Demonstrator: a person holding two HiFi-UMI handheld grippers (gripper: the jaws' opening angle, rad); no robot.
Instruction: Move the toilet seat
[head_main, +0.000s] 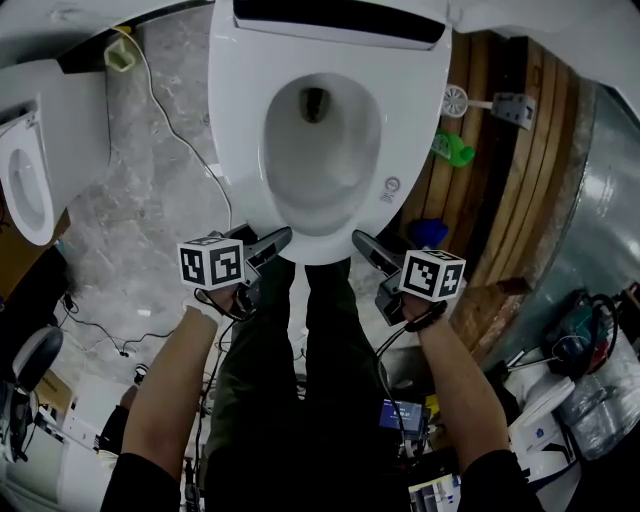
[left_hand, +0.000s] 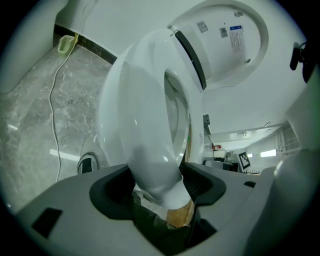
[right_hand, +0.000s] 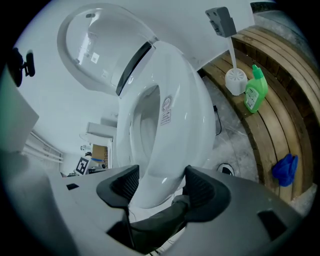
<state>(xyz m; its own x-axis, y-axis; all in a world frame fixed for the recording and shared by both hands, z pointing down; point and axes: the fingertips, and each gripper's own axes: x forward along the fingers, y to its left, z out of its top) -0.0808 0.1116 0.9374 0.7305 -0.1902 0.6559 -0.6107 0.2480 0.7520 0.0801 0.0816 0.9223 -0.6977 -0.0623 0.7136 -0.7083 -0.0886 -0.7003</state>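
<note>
The white toilet seat (head_main: 400, 110) lies flat on the bowl, and its lid (head_main: 340, 15) stands raised behind it. Both grippers are at the bowl's front rim, rolled on their sides. My left gripper (head_main: 280, 240) is at the front left, its jaws wide with the white front edge (left_hand: 155, 165) between them. My right gripper (head_main: 362, 243) is at the front right, jaws likewise either side of the front edge (right_hand: 160, 175). I see no pad pressing on it. In the right gripper view, the seat (right_hand: 175, 100) carries a round label.
A second toilet (head_main: 30, 170) stands at the left on the marble floor (head_main: 150, 200), where a cable (head_main: 180, 140) runs. At the right, a wooden slatted platform (head_main: 510, 190) holds a toilet brush (head_main: 456, 100), a green bottle (head_main: 455, 150) and a blue object (head_main: 430, 232). Clutter lies at the lower right.
</note>
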